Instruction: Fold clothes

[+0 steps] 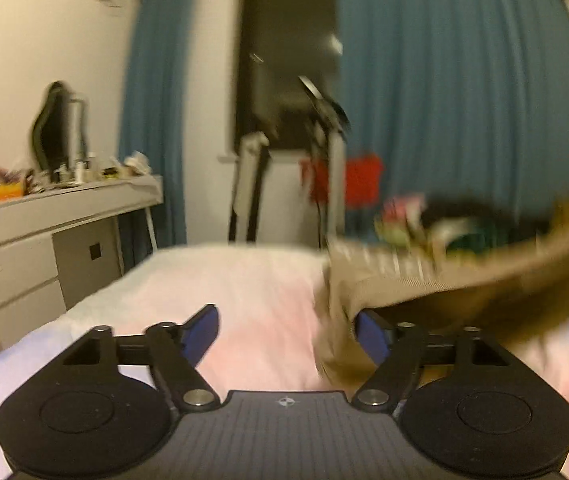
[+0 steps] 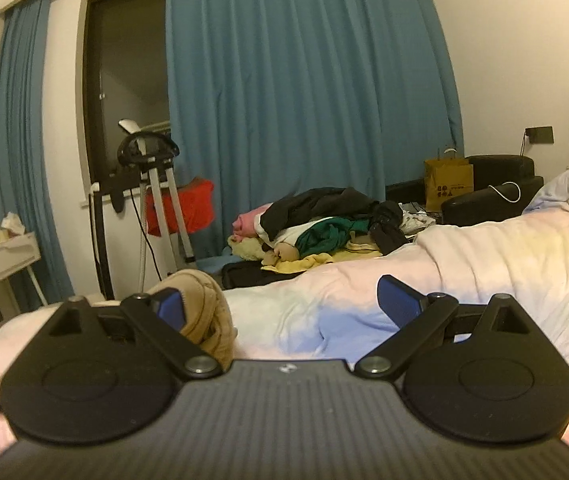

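The tan garment (image 1: 424,280) lies bunched on the pale bed (image 1: 244,280), brushing the left gripper (image 1: 288,332). Both it and the right gripper (image 2: 290,304) gape wide, holding nothing. A careless grab could snag bedding too.

Both cameras are sitting low over the bed (image 2: 424,280), each looking forward along its own tool and nearly level across the bedding toward the far wall. The left wrist view is facing the dark window (image 1: 284,60) and the white desk (image 1: 64,200) at its left edge, and it is blurred. The right wrist view is facing further right, taking in the clothes pile (image 2: 324,224). Both are sharing the blue curtains (image 2: 304,80), the window and the exercise machine (image 2: 156,184).
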`<state>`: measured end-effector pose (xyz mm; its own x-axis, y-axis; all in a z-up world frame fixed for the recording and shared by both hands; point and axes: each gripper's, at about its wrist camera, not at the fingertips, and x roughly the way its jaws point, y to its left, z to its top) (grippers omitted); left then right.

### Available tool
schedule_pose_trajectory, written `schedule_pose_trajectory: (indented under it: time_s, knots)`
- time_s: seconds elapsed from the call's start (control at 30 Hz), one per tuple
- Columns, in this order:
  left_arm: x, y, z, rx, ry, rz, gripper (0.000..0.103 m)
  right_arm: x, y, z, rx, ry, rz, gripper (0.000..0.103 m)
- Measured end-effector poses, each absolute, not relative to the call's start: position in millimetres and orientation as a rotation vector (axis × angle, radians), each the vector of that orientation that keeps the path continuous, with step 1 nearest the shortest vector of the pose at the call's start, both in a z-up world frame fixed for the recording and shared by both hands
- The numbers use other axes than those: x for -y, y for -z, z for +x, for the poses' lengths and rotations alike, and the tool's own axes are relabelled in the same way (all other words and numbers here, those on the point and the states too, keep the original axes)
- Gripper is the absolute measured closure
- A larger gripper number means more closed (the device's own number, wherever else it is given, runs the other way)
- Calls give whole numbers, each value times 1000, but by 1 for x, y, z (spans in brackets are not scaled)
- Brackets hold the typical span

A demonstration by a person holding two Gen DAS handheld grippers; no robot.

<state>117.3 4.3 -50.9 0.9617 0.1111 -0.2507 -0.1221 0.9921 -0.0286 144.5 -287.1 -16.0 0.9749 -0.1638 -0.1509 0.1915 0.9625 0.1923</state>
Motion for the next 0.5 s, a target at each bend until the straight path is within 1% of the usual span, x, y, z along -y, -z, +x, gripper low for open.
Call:
schedule_pose_trajectory:
  time_s: [0.13,0.23,0.4,0.5]
  knots:
    - [-9,55,132,-327,-51,-90,23,281,17,141,-134,148,203,6]
    - [0,65,143,-397,4,-29,23,276,17,139,-134,124,196,6]
    - [21,82,154,-433,31,127,23,272,16,138,-127,102,176,6]
    - [12,82,159,-443,-95,100,22,271,19,141,-149,140,137,6]
